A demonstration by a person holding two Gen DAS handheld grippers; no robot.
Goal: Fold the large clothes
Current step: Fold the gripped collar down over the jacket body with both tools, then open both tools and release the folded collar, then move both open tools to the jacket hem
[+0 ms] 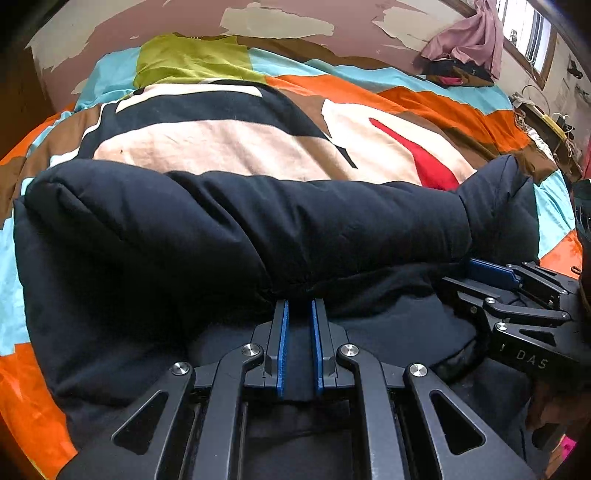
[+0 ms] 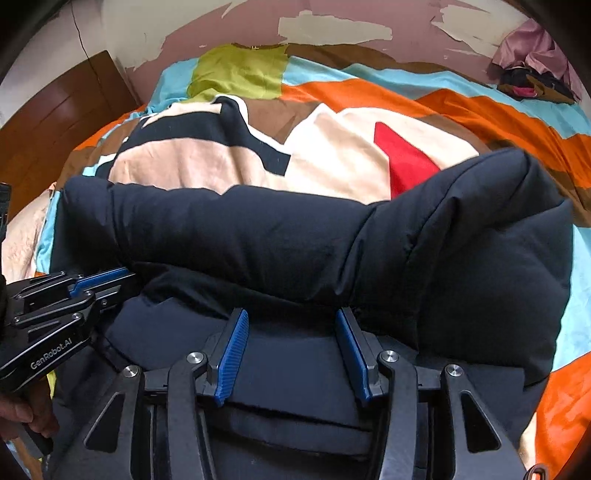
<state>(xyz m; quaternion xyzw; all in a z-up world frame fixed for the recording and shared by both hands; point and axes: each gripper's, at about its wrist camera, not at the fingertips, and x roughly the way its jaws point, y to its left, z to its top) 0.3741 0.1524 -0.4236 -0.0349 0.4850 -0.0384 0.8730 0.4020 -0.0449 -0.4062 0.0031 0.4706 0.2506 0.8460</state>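
A large black padded jacket (image 1: 229, 236) lies on the bed, its upper part rolled into a thick fold across the view; it also shows in the right wrist view (image 2: 295, 243). My left gripper (image 1: 299, 306) is closed on a fold of the jacket's black fabric, the blue pads (image 1: 282, 343) close together with cloth between them. It also shows at the left of the right wrist view (image 2: 107, 277). My right gripper (image 2: 291, 317) is open, its blue pads (image 2: 232, 354) wide apart over the jacket's near layer. It appears at the right of the left wrist view (image 1: 476, 269).
The bed carries a patchwork cover (image 1: 424, 96) in orange, blue, brown, cream and green. A pile of pink and dark clothes (image 1: 465, 55) sits at the far right corner. A wall with peeling paint (image 2: 332, 26) stands behind, a brown wooden headboard (image 2: 55, 122) at left.
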